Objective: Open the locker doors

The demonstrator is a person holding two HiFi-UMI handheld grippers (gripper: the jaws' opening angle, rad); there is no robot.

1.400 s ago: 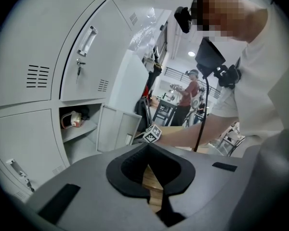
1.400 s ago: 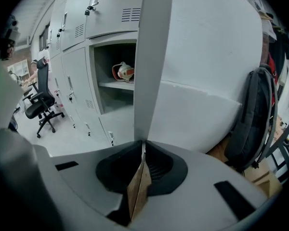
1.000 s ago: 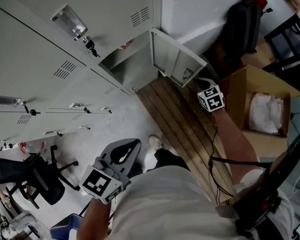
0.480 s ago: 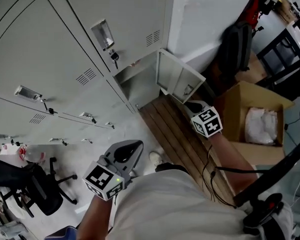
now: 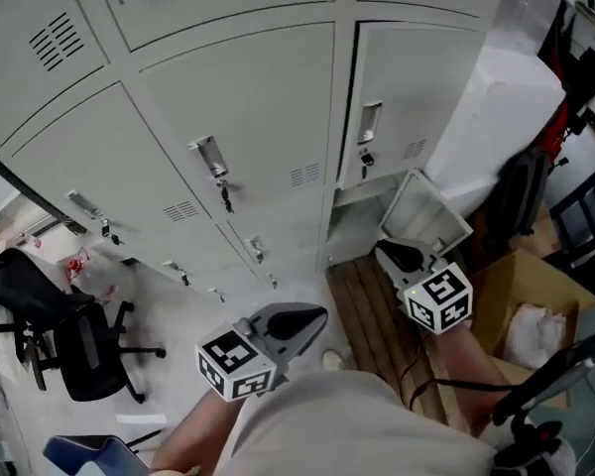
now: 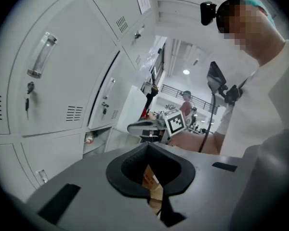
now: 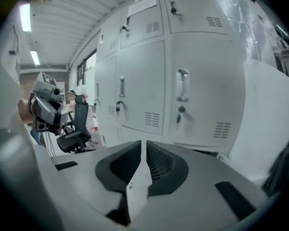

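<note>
Beside the shut, empty L gripper (image 5: 317,315), R gripper (image 5: 385,253) has jaws nearly closed on nothing; just beyond it bottom locker door (image 5: 423,206) hangs open, so next is prob. the closed door (image 5: 416,97) above it, which needs jaws opened to catch its handle (image 5: 370,125).

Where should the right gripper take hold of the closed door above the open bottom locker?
Probably the vertical bar handle, by the left edge of the closed door, above the key. Come straight at the front, one jaw each side of the bar: it runs upright, and the open door below hinges at the right.
</note>
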